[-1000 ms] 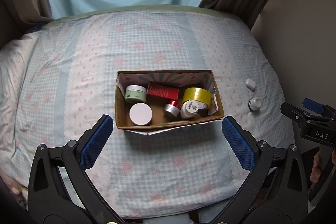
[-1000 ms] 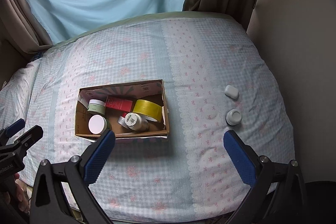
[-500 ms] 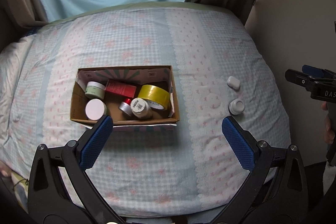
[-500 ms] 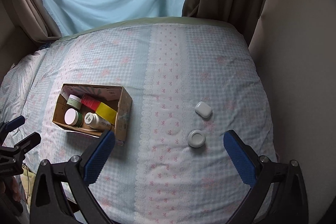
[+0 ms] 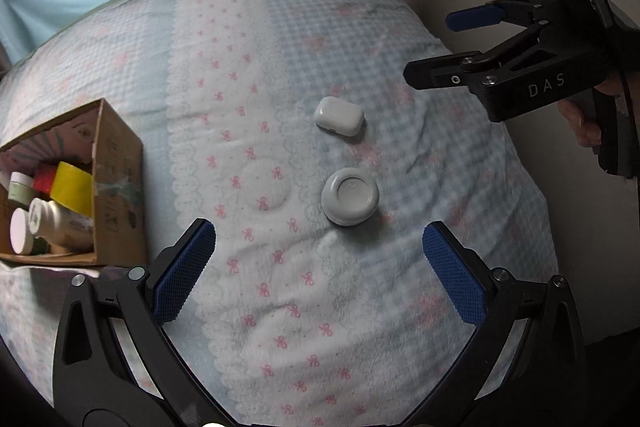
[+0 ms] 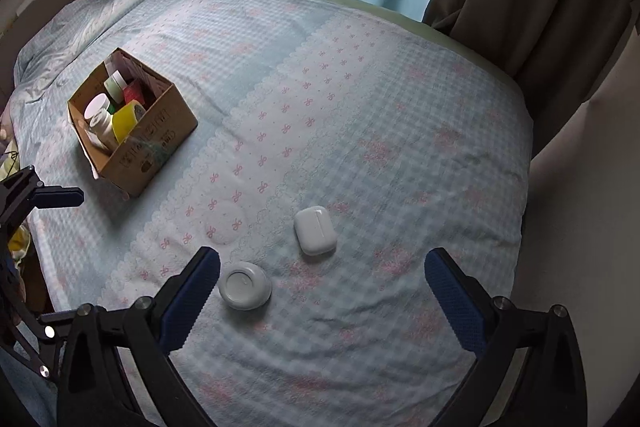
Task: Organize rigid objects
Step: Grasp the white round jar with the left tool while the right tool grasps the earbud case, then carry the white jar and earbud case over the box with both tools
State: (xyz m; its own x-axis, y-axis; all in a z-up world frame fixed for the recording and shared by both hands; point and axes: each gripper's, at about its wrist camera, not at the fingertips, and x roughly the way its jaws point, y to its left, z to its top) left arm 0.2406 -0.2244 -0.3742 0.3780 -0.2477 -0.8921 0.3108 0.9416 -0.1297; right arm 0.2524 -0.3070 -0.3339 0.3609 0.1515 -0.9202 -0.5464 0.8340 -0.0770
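Two strays remain near the bed's right edge; both tools gape empty, left tool (image 5: 318, 267) should close on the round jar (image 5: 350, 195), then the earbud case (image 5: 339, 115).

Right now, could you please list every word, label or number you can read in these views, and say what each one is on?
"DAS": white letters on the black body of the right gripper, seen in the left wrist view.
Black print on the side of the brown cardboard box: too blurred to read.
Label on the white plastic bottle inside that box: too small to read.
Nothing else legible.
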